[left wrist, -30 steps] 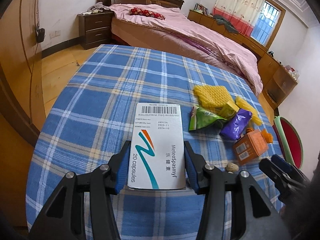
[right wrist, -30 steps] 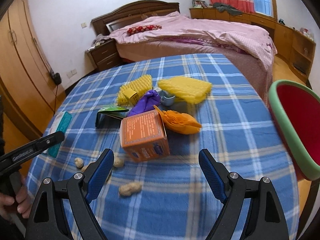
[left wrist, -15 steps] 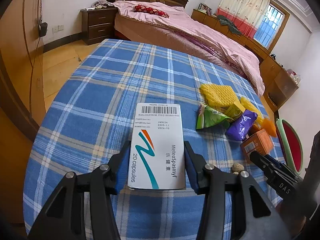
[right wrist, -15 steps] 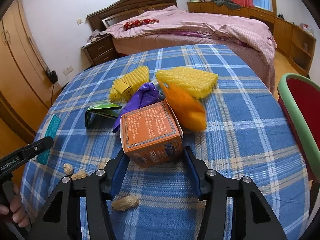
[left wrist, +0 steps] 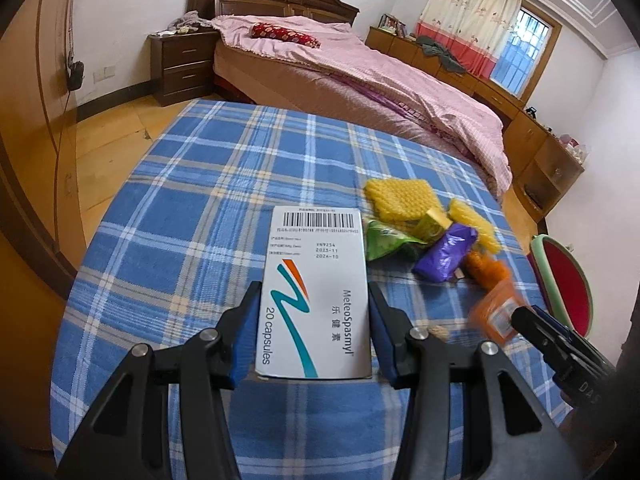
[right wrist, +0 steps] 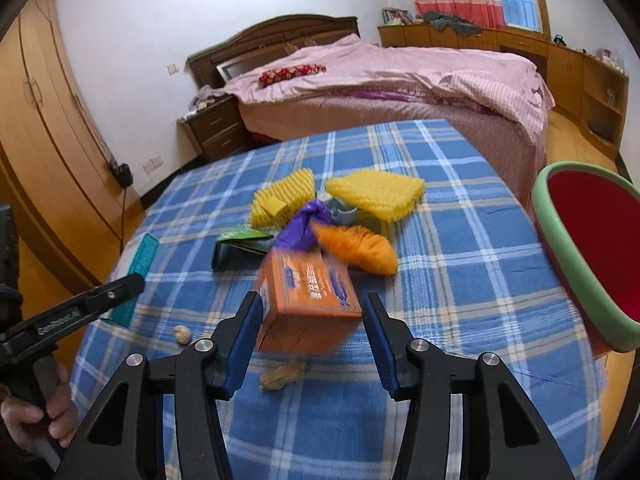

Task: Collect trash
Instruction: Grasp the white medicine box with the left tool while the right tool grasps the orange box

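Your left gripper (left wrist: 314, 332) is clamped on the white capsule box (left wrist: 316, 296) above the blue plaid tablecloth (left wrist: 208, 216). Only your right wrist view shows the peanut (right wrist: 282, 376) under the orange box (right wrist: 306, 300) and the red bin (right wrist: 592, 252) at the right. Your right gripper (right wrist: 310, 340), wide open a second ago, has just been closing and now grasps that orange box, lifted off the cloth.

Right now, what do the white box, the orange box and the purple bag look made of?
White box: matte printed cardboard, with flat faces and crisp edges. Orange box: likely printed card too, though blurred. Purple bag: thin glossy plastic film, crumpled and twisted at the top.
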